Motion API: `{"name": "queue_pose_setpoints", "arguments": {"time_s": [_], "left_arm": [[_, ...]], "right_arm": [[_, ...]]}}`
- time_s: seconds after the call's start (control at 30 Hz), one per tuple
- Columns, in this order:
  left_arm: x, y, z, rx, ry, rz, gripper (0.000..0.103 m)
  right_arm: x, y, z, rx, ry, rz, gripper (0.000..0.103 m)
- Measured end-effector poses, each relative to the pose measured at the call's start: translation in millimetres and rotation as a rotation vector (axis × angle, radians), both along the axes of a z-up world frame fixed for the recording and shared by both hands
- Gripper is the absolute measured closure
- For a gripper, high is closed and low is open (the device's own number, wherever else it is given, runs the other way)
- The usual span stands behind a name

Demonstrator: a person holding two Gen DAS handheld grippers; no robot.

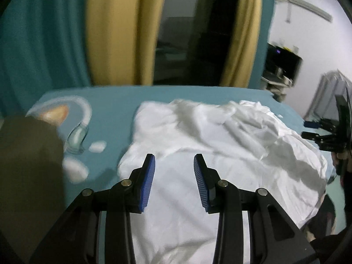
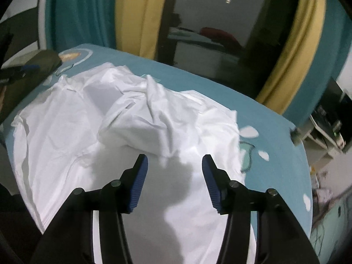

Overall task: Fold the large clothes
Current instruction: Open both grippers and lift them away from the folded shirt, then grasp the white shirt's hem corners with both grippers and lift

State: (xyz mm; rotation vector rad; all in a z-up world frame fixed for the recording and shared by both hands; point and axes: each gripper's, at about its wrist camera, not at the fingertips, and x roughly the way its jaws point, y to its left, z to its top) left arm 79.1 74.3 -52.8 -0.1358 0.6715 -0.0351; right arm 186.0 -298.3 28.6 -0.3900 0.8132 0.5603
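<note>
A large white garment (image 1: 198, 160) lies spread and rumpled on a teal bed sheet (image 1: 114, 107); it also fills the right wrist view (image 2: 132, 132), bunched near its middle. My left gripper (image 1: 174, 160) is open and empty, hovering above the garment's near part. My right gripper (image 2: 175, 161) is open and empty, also above the garment. The right gripper shows at the right edge of the left wrist view (image 1: 316, 129). The left gripper shows at the left edge of the right wrist view (image 2: 17, 71).
A dark olive object (image 1: 26, 176) lies at the bed's left side, also in the right wrist view (image 2: 37, 61). Yellow and teal curtains (image 1: 114, 33) hang behind the bed around a dark window (image 1: 191, 33). A shelf with dark items (image 1: 281, 66) stands at the right.
</note>
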Motion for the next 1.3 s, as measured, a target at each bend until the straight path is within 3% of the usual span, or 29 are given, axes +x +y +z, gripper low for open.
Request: {"name": "queue_pose_setpoints", "arguments": {"time_s": [0.23,0.37,0.5,0.6,0.7,0.77,0.87,0.9,0.93,1.13,1.3], "left_arm": [[-54.1,27.6,-28.0,-0.033,0.039,0.076,0.064],[-69.2,28.2,-43.8,0.02,0.07,0.115,0.057],[-75.5,29.9,-60.7,0.066,0.116,0.18,0.055],[-76.9,32.7,-76.9,0.025,0.167,0.19,0.054],[-76.6,27.7,-87.3,0.042,0.204,0.191,0.054],[-78.6,20.5,-88.7,0.093,0.188,0.188,0.054],[-79.7,18.6,-89.4,0.101,0.174,0.19,0.054],[-80.7,18.3,-88.9,0.096,0.167,0.175,0.071],[-81.1,18.4,-87.9,0.086,0.165,0.157,0.098],[-96.0,35.8,-66.8,0.056,0.102,0.225,0.099],[-114.3,53.1,-50.2,0.04,0.059,0.296,0.099]], "right_arm": [[-13.1,-41.5,1.9,0.028,0.026,-0.129,0.049],[-22.9,-68.3,2.1,0.03,0.028,-0.213,0.048],[-34.3,-96.3,-3.6,0.027,0.034,-0.304,0.048],[-42.8,-123.0,-12.9,0.017,0.056,-0.37,0.048],[-51.2,-152.7,-22.7,-0.01,0.078,-0.448,0.048],[-56.6,-171.6,-26.8,-0.004,0.096,-0.496,0.048],[-61.6,-194.2,-34.0,0.018,0.119,-0.552,0.048],[-61.6,-199.4,-36.7,0.031,0.126,-0.559,0.048],[-61.0,-202.9,-39.6,0.044,0.129,-0.564,0.048],[-54.1,-210.9,-60.7,0.122,0.168,-0.577,0.048],[-59.3,-195.8,-62.7,0.136,0.141,-0.52,0.048]]}}
